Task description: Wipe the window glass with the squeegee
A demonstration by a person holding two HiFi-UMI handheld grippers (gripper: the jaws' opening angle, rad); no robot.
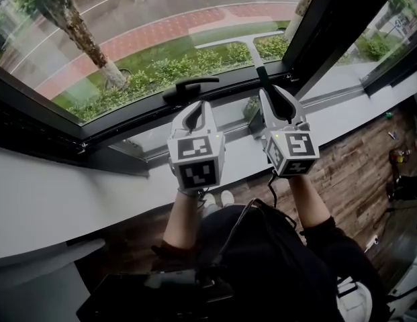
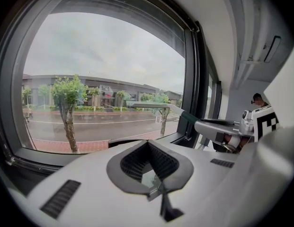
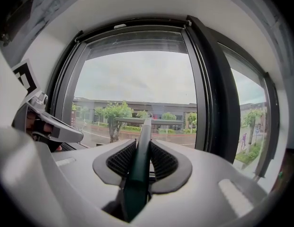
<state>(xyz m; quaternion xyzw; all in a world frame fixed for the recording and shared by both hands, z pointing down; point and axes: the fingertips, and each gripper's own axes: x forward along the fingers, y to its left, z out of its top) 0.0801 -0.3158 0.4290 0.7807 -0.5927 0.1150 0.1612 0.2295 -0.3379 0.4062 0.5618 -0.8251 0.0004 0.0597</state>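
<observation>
Closest to us are the person's dark sleeves (image 1: 309,247), with both arms stretched out over the white window sill (image 1: 74,193). The right gripper (image 1: 278,102) is clamped on the squeegee (image 1: 252,54). The right gripper view shows this plainly: the dark green handle (image 3: 136,174) runs up between the two ribbed pads, which press it from both sides. The rubber blade (image 3: 151,121) lies crosswise far ahead, low on the window glass (image 3: 137,79).

The left gripper (image 1: 195,113) holds nothing. In its own view the jaw tips (image 2: 147,143) meet, with only a hollow behind them. From the head view we cannot judge that.

Only the head view shows the black window handle (image 1: 190,86) just beyond the left gripper, the wooden floor (image 1: 356,173) and a pair of light shoes (image 1: 217,198) below. The left gripper view shows the right gripper (image 2: 218,126) from the side, with the squeegee slanting up to the pane. Outside stand a tree (image 1: 77,29), a wet road and a long building (image 2: 113,91).
</observation>
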